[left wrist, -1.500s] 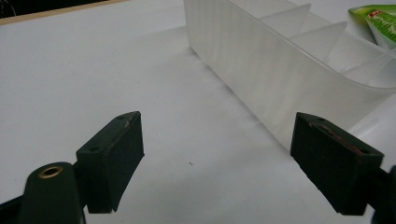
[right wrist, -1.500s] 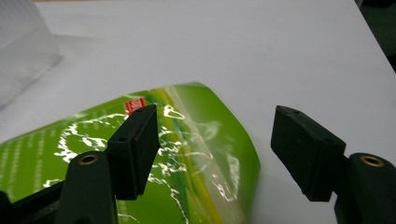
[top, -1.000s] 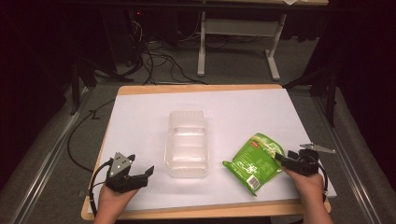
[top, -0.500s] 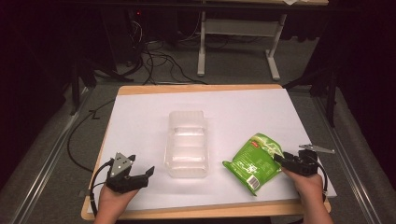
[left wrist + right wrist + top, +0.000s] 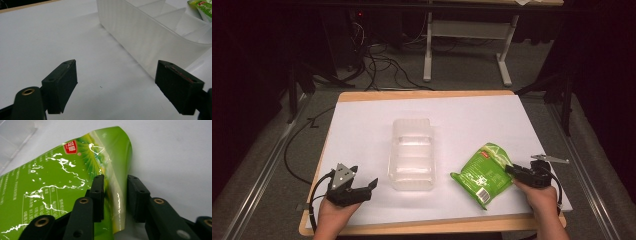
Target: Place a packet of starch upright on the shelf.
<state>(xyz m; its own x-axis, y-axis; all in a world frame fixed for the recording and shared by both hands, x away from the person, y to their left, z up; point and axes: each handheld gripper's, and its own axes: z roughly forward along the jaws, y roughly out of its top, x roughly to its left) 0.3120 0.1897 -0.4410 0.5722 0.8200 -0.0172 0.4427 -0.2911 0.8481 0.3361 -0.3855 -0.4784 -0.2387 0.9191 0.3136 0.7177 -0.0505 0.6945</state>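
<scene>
The table (image 5: 362, 130) in front of me is the biggest thing here, its top covered by a white sheet (image 5: 472, 120) with a wooden edge showing around it. On the middle of that sheet stands a clear plastic container (image 5: 412, 152) with several compartments, its long side running from near to far. To the right of it, close by but not touching, lies a green snack bag (image 5: 484, 170), tilted so that one corner points toward the near edge of the table. My right gripper (image 5: 518, 172) sits at the near right of the table and reaches left to the bag's right edge; in the right gripper view its jaws have just been closing, and the raised, curled edge of the bag (image 5: 75, 182) stands between them, though whether the pads already press on the foil I cannot tell for sure, since a narrow gap shows beside it. My left gripper (image 5: 362, 186) rests at the near left of the table, left of the container and apart from it, pointing right; in the left gripper view its jaws are spread wide with only the bare white sheet (image 5: 50, 37) between them and the container's wall (image 5: 140, 37) just beyond the far jaw.
</scene>
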